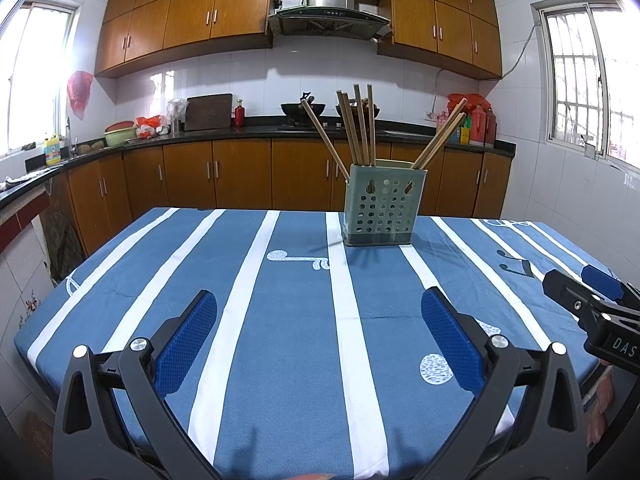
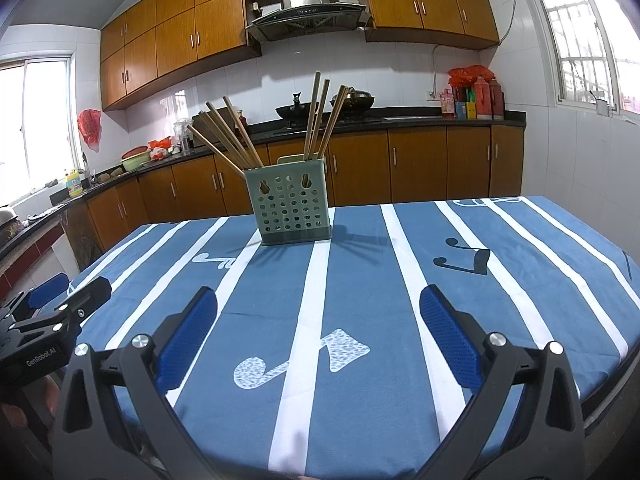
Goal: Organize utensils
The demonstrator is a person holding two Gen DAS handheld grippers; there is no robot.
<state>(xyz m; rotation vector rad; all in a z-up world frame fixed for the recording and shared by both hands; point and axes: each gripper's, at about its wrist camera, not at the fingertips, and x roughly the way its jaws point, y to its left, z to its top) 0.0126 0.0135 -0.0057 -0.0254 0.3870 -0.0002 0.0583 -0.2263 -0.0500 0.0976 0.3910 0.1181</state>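
both grippers idle over the near edge of the table, nothing held. left gripper (image 1: 319,336) has its blue pads wide apart; right gripper (image 2: 318,334) the same, jaws spread and empty. each one shows at the edge of the other's view, side by side, not touching.

task thing: green perforated utensil holder (image 1: 379,205) standing upright toward the far middle of the table, well ahead of both grippers. wooden chopsticks (image 1: 362,124) are already in it — fanned out in a few leaning bunches, not tidy. no loose utensils visible on the cloth.

judgement: either the sorting is nearly done or the step is to regroup the sticks inside the holder. to do it well: approach from above, close on one stick high on its shaft, lift straight up so it doesn't lever the holder over. the holder looks light and top-heavy with sticks splayed, so steady its wall with the other gripper. can't tell from here how the inside is divided.

surface: blue tablecloth (image 2: 360,288) with white stripes and music-note prints, lying flat. cloth may slide if the holder gets dragged.

room: kitchen — wood cabinets (image 1: 240,176), dark countertop, woks on the stove, steel range hood (image 1: 330,4), white tile, bright windows both sides.
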